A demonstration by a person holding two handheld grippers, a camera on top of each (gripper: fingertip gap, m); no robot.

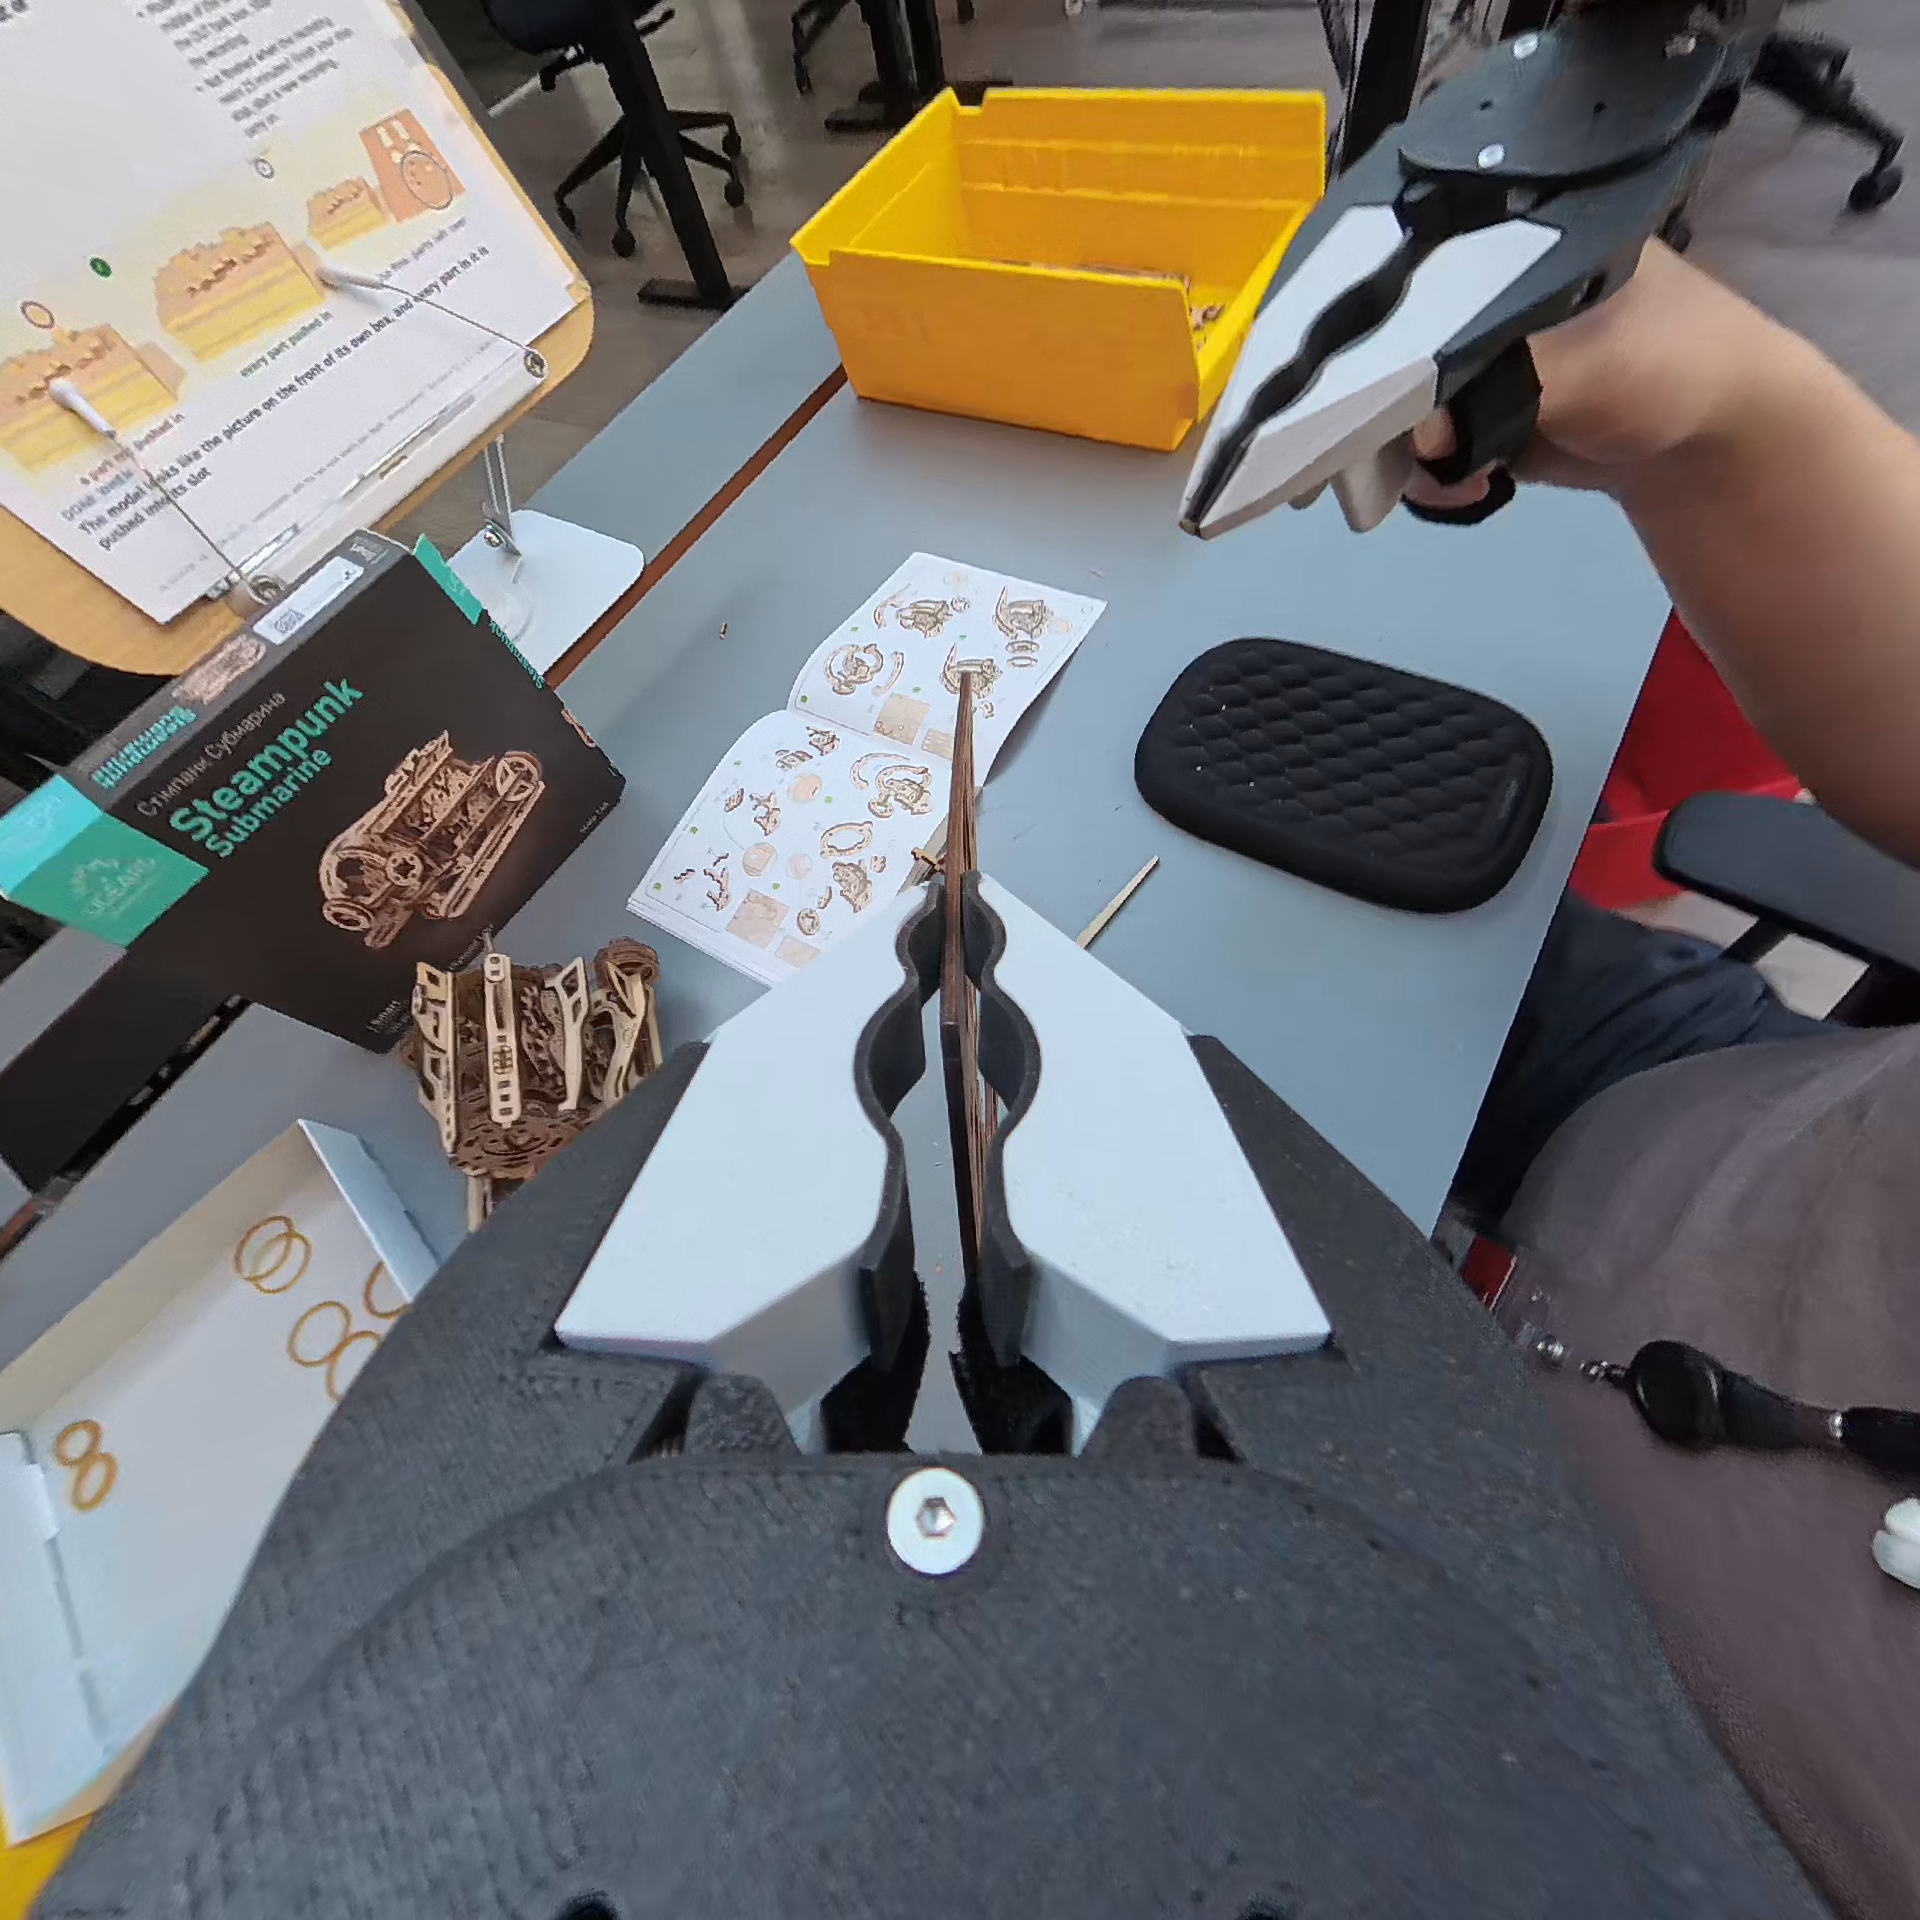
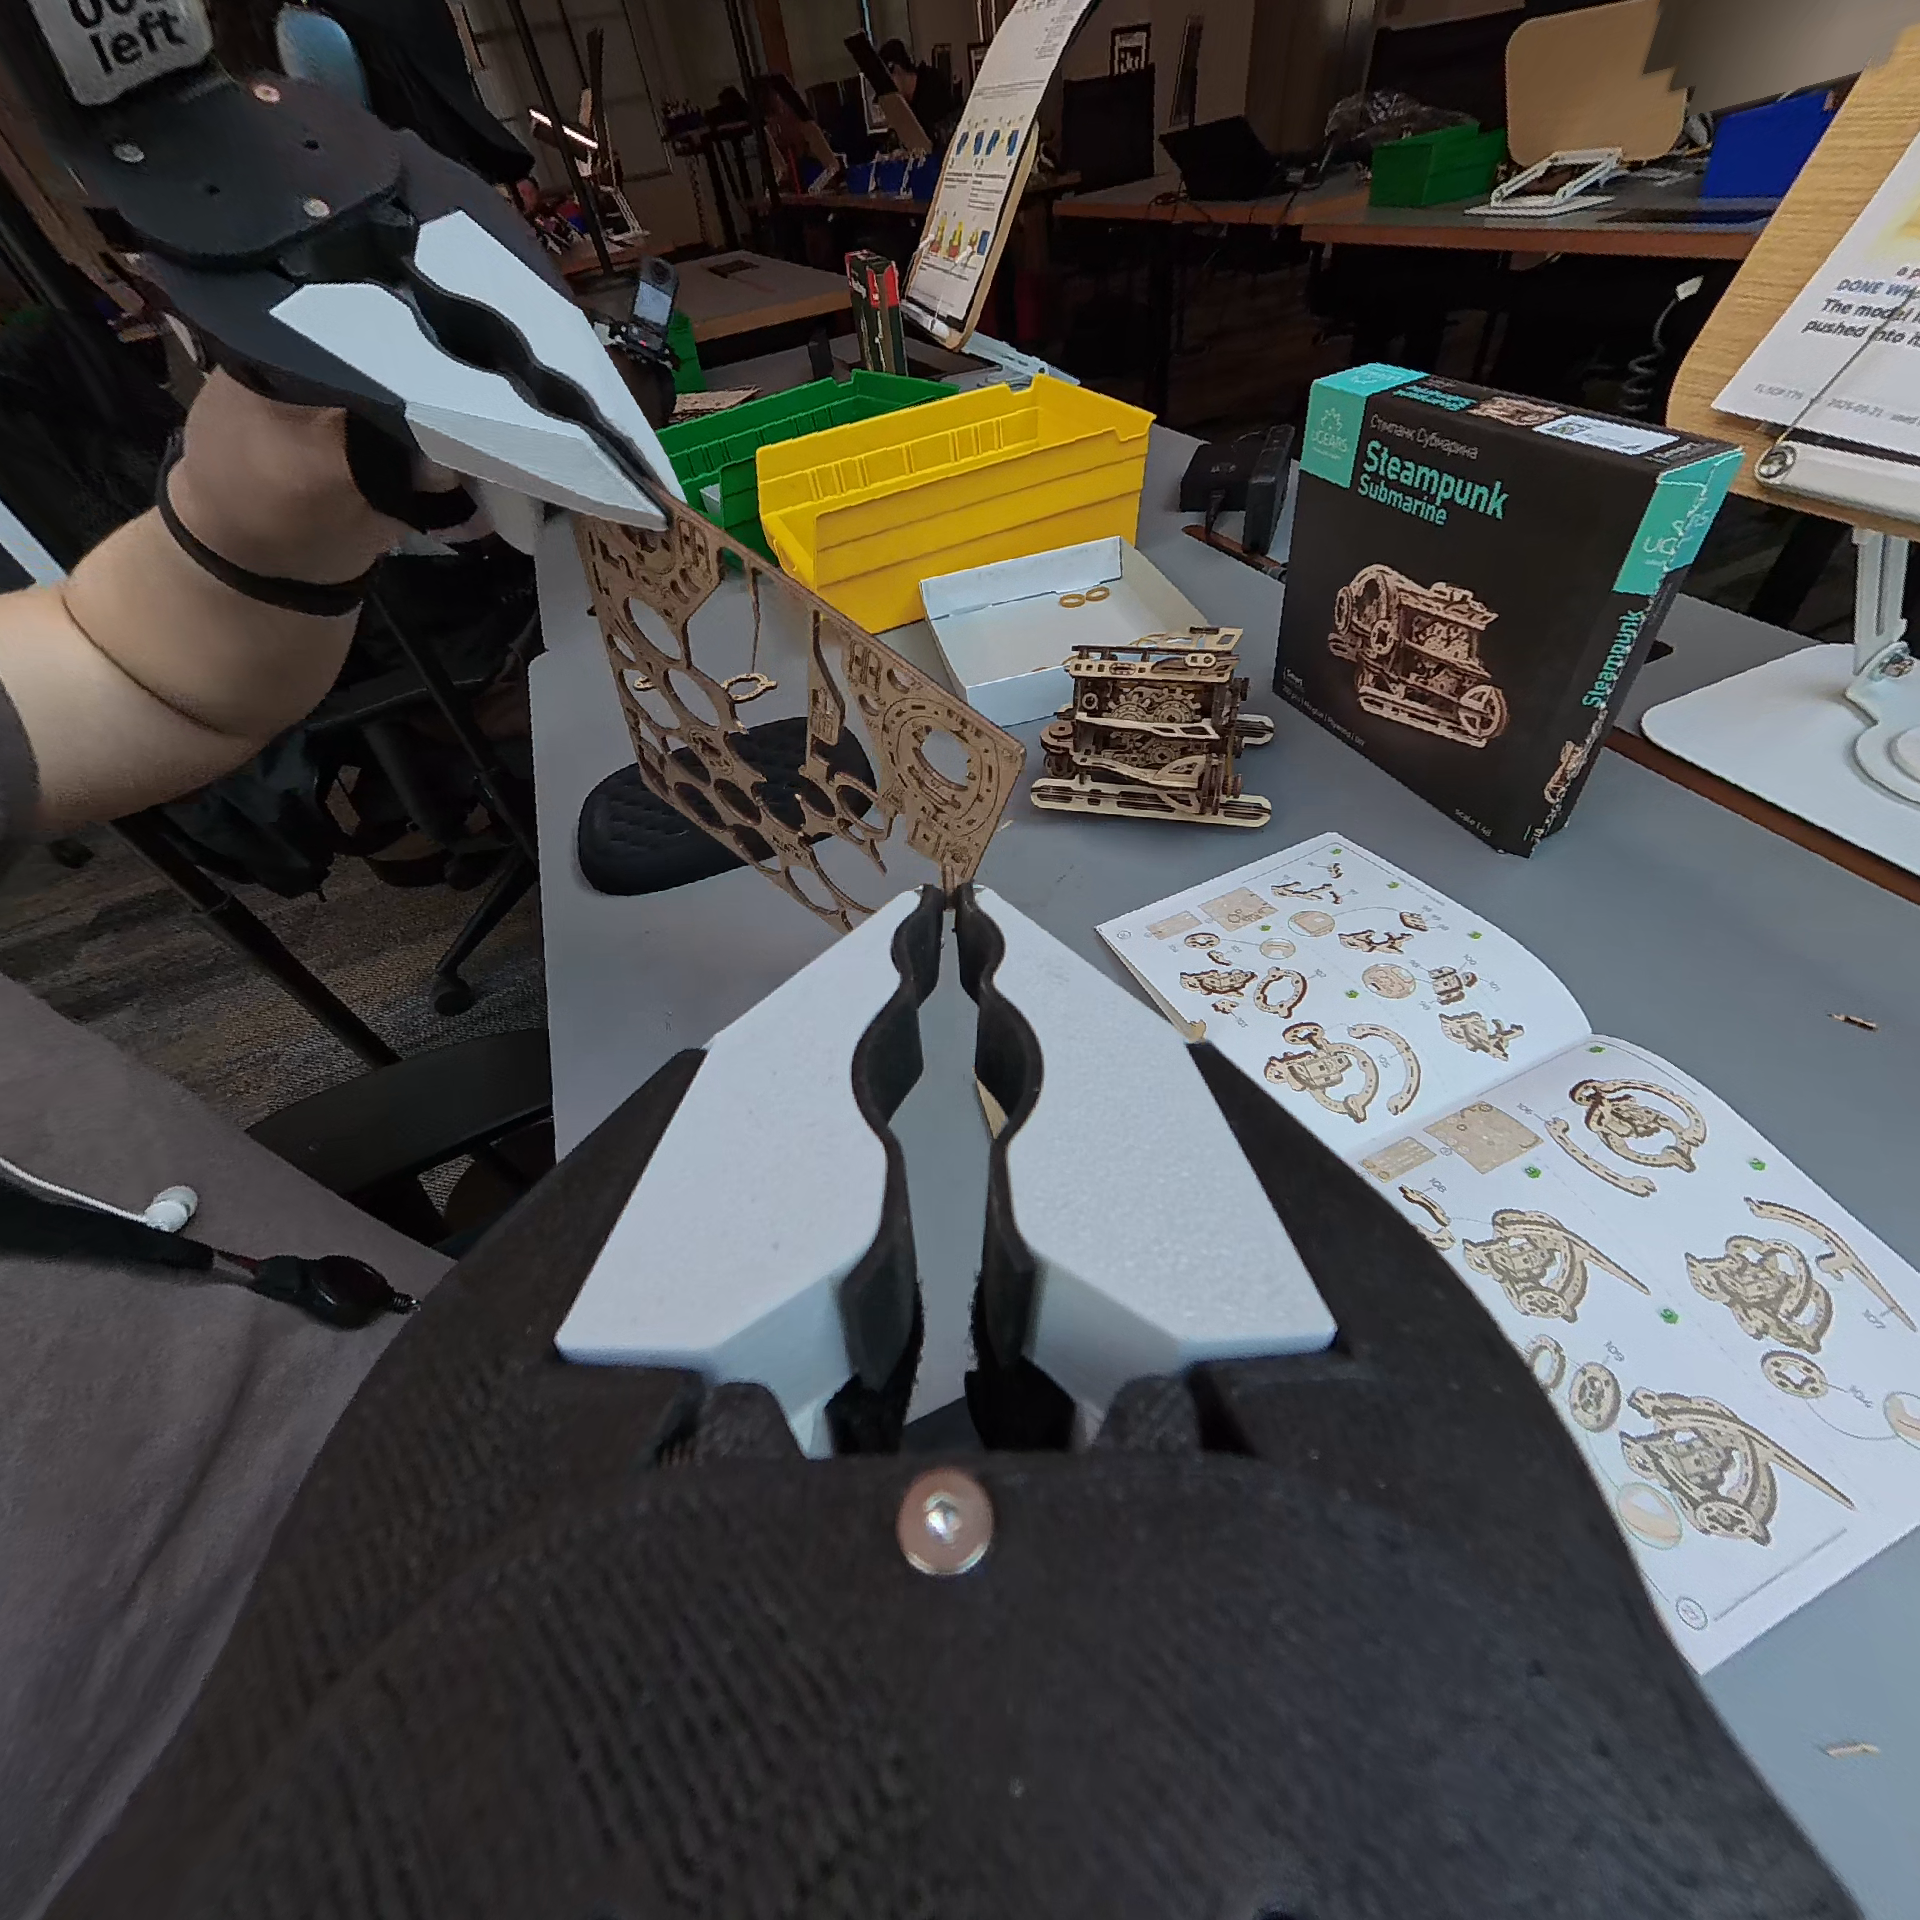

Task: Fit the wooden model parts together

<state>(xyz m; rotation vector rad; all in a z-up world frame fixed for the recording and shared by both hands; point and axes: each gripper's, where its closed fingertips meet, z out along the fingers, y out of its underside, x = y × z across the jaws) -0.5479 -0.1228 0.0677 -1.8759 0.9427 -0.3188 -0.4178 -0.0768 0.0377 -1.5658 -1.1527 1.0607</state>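
My left gripper (image 1: 951, 899) is shut on a thin laser-cut wooden sheet (image 1: 964, 790), seen edge-on between its pads and held above the grey table (image 1: 1299, 1039). In the right wrist view the left gripper (image 2: 655, 499) holds this sheet (image 2: 790, 727) by its top corner, hanging tilted, with many parts cut out. My right gripper (image 2: 951, 896) is shut, its tips just below the sheet's lower corner. I cannot tell if it pinches a small part. In the left wrist view it (image 1: 1200, 523) hovers at the upper right. The half-built wooden model (image 2: 1153, 717) stands on the table (image 1: 530, 1060).
An open instruction booklet (image 1: 862, 769) (image 2: 1507, 1195) lies mid-table. The kit box (image 1: 312, 810) (image 2: 1475, 603), a white tray with rubber rings (image 1: 156, 1403) (image 2: 1039, 623), a yellow bin (image 1: 1039, 260) (image 2: 935, 488), a green bin (image 2: 790, 426) and a black pad (image 1: 1340, 769) surround it. A thin stick (image 1: 1117, 899) lies loose. Tip to tip, the grippers are about 15 centimeters apart.
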